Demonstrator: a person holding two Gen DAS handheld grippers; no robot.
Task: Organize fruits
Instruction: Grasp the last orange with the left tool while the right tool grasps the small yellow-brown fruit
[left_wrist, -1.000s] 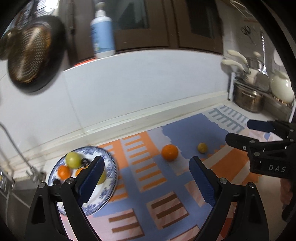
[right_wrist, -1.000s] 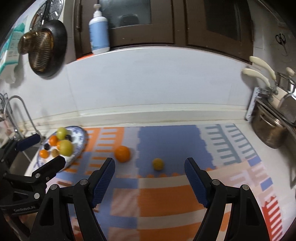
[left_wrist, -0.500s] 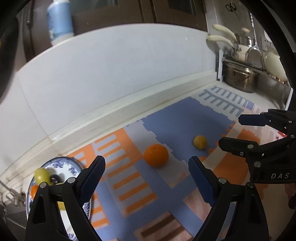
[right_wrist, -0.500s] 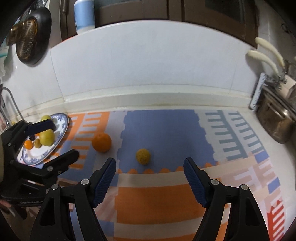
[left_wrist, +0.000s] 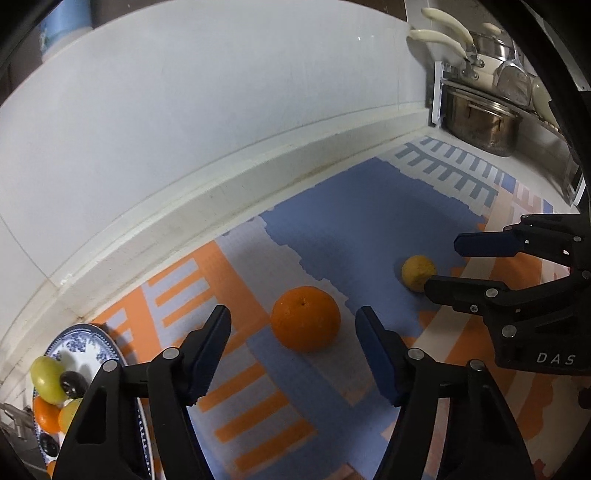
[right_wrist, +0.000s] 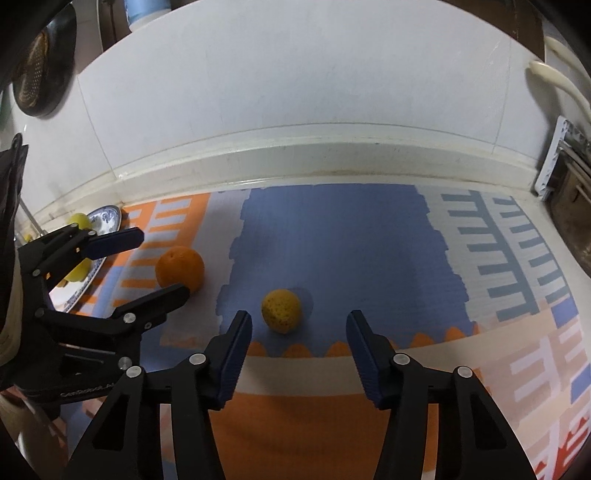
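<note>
An orange (left_wrist: 305, 318) lies on the patterned mat, just beyond my open left gripper (left_wrist: 293, 352), roughly between its fingertips. A small yellow fruit (right_wrist: 281, 311) lies just beyond my open right gripper (right_wrist: 297, 352); it also shows in the left wrist view (left_wrist: 418, 273). The orange shows in the right wrist view (right_wrist: 180, 269) beside the left gripper (right_wrist: 147, 262). The right gripper shows in the left wrist view (left_wrist: 454, 264). A blue-and-white plate (left_wrist: 94, 341) at the left holds several fruits; it also shows in the right wrist view (right_wrist: 105, 218).
The white backsplash wall (left_wrist: 221, 110) and a raised ledge run along the back of the mat. A steel pot (left_wrist: 480, 123) and utensils on a rack stand at the far right. A dark pan (right_wrist: 40, 74) hangs at the upper left.
Both grippers have moved down and forward toward the mat. The orange now sits close before the left fingertips, the yellow fruit close before the right ones. Both stay open.
</note>
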